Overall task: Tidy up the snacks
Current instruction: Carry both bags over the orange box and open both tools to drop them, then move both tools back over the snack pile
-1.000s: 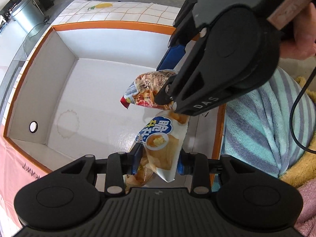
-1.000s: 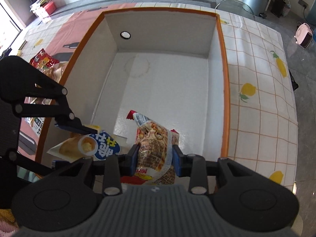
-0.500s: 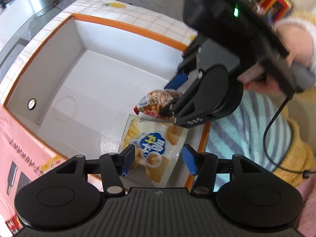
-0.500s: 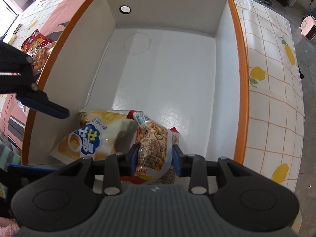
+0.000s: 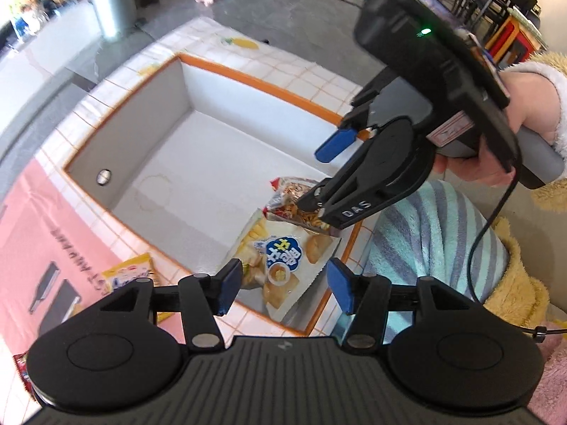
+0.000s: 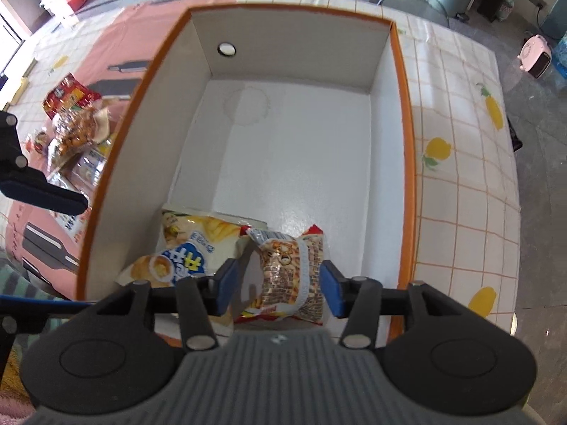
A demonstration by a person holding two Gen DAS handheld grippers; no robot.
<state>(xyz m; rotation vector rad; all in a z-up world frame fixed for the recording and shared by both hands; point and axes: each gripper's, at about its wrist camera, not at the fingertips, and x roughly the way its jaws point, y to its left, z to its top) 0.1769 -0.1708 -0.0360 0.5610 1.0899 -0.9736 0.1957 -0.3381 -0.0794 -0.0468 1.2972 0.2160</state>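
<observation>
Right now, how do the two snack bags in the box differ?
The yellow chip bag lies flat with a blue logo; the peanut bag is smaller, brown-patterned, partly overlapping it. The left gripper has backed off the chip bag; the right gripper brackets the peanut bag, open. Both rest in the box.

Tiled-cloth table (image 6: pixel 460 184) under orange-rimmed box (image 6: pixel 407 141), loose snack packets (image 6: pixel 71 120).

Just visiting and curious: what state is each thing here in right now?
Left hand-held gripper: open, holding nothing.
Right hand-held gripper: open around the noodle packet.
Noodle packet: lying in the box.
Chip bag: lying in the box.
Box: open-topped, mostly unfilled.
</observation>
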